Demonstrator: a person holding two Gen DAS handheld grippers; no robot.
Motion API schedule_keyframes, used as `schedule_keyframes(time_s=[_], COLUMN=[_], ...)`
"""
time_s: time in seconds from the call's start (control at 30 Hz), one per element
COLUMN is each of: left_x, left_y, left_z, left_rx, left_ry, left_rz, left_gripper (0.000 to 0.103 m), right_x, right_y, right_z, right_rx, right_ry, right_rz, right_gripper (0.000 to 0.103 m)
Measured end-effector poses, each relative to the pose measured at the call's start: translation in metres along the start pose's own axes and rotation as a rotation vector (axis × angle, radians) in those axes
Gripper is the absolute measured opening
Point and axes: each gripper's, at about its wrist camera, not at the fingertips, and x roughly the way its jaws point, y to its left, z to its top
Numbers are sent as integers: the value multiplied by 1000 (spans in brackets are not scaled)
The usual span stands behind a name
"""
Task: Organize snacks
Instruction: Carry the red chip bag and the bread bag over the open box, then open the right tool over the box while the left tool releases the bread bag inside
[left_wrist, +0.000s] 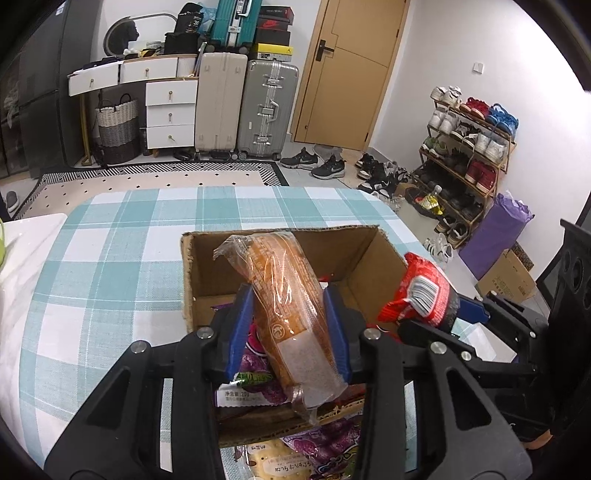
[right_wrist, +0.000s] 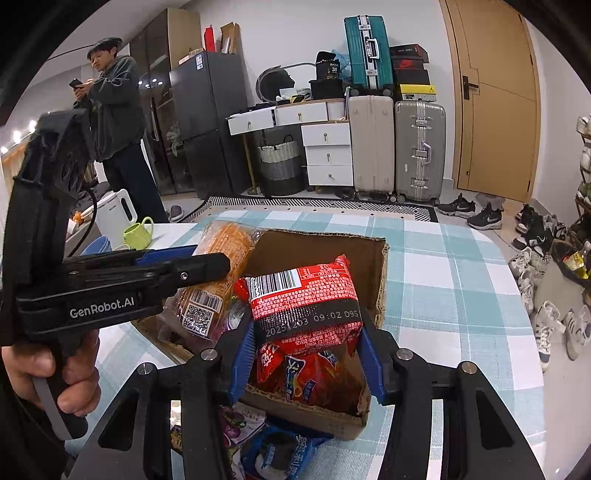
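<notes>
An open cardboard box (left_wrist: 362, 254) (right_wrist: 373, 254) stands on the teal checked table. My left gripper (left_wrist: 290, 325) is shut on an orange clear-wrapped snack pack (left_wrist: 284, 295) and holds it above the box; the pack also shows in the right wrist view (right_wrist: 218, 273). My right gripper (right_wrist: 306, 354) is shut on a red noodle packet (right_wrist: 306, 299) above the box's right side; the packet also shows in the left wrist view (left_wrist: 421, 291). Purple packets (left_wrist: 255, 362) and red packets (right_wrist: 306, 376) lie inside the box.
More snack packets (left_wrist: 317, 454) (right_wrist: 280, 450) lie on the table in front of the box. A green mug (right_wrist: 138, 232) and a white kettle (right_wrist: 114, 210) stand at the table's left. A person (right_wrist: 114, 122) stands beyond. Suitcases, drawers and a shoe rack (left_wrist: 465, 158) line the walls.
</notes>
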Motion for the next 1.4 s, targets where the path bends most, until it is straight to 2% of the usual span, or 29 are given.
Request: schedule_keyframes(time_s=[0.63, 0.7, 0.77, 0.9, 0.97, 1.03, 1.1, 1.17, 1.23, 1.3, 1.33, 1.4], left_x=[9, 10, 9, 7, 6, 4, 3, -1, -7, -12, -17, -25], left_y=[-4, -3, -1, 1, 0, 0, -3, -8, -12, -12, -14, -14], left_z=[-10, -10, -10, -9, -9, -8, -7, -6, -8, -9, -11, -13], left_rx=[25, 19, 11, -2, 1, 6, 22, 35, 50, 55, 55, 56], left_ry=[15, 18, 20, 21, 19, 11, 13, 16, 12, 8, 5, -6], left_rz=[-4, -7, -13, -15, -17, -23, -34, -30, -21, -17, -10, 0], left_gripper=[35, 35, 35, 35, 35, 35, 37, 50, 57, 72, 82, 84], right_x=[15, 12, 5, -7, -14, -20, -25, -29, -31, -34, -35, -38], right_y=[-6, -6, -5, -6, -9, -11, -14, -17, -20, -24, -25, -26], right_z=[2, 2, 2, 0, -1, -3, -7, -10, -12, -17, -19, -22], right_rx=[-18, -21, -27, -31, -22, -12, -1, 7, 19, 39, 47, 59], right_ry=[6, -6, -30, -53, -62, -67, -67, -61, -54, -41, -36, -27], right_rz=[-22, -21, -26, -37, -45, -50, -54, -69, -80, -87, -88, -86], right_gripper=[51, 54, 68, 76, 86, 88, 90, 96, 100, 102, 102, 102])
